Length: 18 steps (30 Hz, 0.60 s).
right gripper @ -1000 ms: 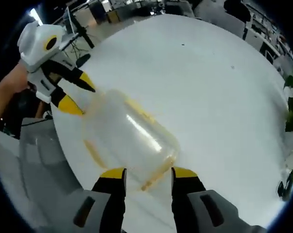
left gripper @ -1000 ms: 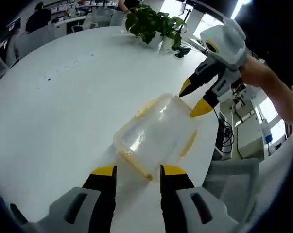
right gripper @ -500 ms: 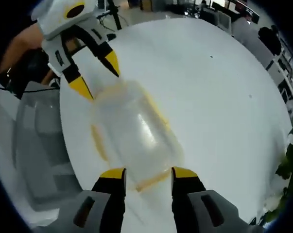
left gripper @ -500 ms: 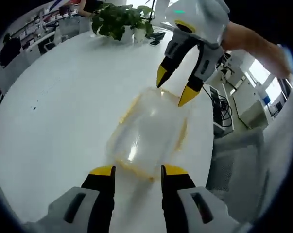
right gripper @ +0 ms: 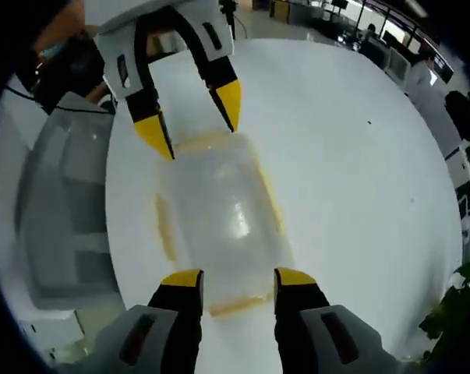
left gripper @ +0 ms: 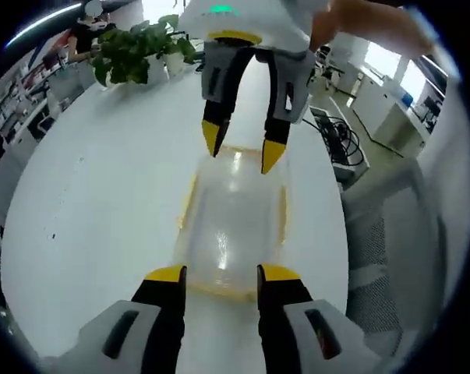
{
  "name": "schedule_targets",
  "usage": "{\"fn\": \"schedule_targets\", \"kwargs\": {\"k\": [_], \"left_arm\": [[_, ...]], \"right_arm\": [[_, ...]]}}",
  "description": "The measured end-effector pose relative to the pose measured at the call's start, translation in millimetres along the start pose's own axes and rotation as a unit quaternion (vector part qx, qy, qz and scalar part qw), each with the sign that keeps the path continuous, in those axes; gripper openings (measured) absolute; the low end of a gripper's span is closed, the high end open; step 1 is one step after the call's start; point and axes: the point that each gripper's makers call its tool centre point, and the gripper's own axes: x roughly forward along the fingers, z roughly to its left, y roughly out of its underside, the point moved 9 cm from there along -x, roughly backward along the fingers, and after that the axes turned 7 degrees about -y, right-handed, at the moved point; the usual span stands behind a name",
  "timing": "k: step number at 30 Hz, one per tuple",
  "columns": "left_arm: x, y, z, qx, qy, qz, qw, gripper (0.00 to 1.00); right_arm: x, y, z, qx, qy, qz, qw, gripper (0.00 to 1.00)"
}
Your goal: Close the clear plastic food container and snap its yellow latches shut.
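Note:
A clear plastic food container [left gripper: 233, 226] with its lid on and yellow latches along its edges lies on the white table [left gripper: 102, 195] near the table's edge. My left gripper [left gripper: 216, 274] stands open over the container's near short end. Facing it, my right gripper [left gripper: 239, 153] is open over the far short end. In the right gripper view the container [right gripper: 219, 214] lies lengthwise, with my right gripper [right gripper: 236, 280] open at its near end latch [right gripper: 233, 301] and my left gripper [right gripper: 194, 119] open at the far end.
A potted green plant [left gripper: 133, 51] stands at the table's far side. A grey chair [right gripper: 59, 210] sits just off the table's edge beside the container. A person's hand [left gripper: 375, 19] holds the right gripper. Desks and seated people fill the background.
Both views have swung round, so the container now lies straight between the two grippers. The right gripper has come in line over the far end. The container has stayed in place.

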Motion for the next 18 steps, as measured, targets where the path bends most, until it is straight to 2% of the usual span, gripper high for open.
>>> {"fn": "schedule_targets", "kwargs": {"k": [2, 12, 18], "left_arm": [[1.9, -3.6, -0.4, 0.001, 0.002, -0.005, 1.0, 0.35], [13.2, -13.6, -5.4, 0.033, 0.017, -0.011, 0.9992, 0.34], [17.0, -14.1, -2.5, 0.032, 0.017, -0.017, 0.9992, 0.34]], "right_arm": [[-0.6, -2.1, -0.2, -0.023, 0.0, 0.0, 0.9997, 0.34], [4.9, -5.2, 1.5, -0.042, -0.018, -0.004, 0.999, 0.33], [6.4, -10.2, 0.7, -0.049, -0.019, -0.019, 0.9984, 0.33]]}}
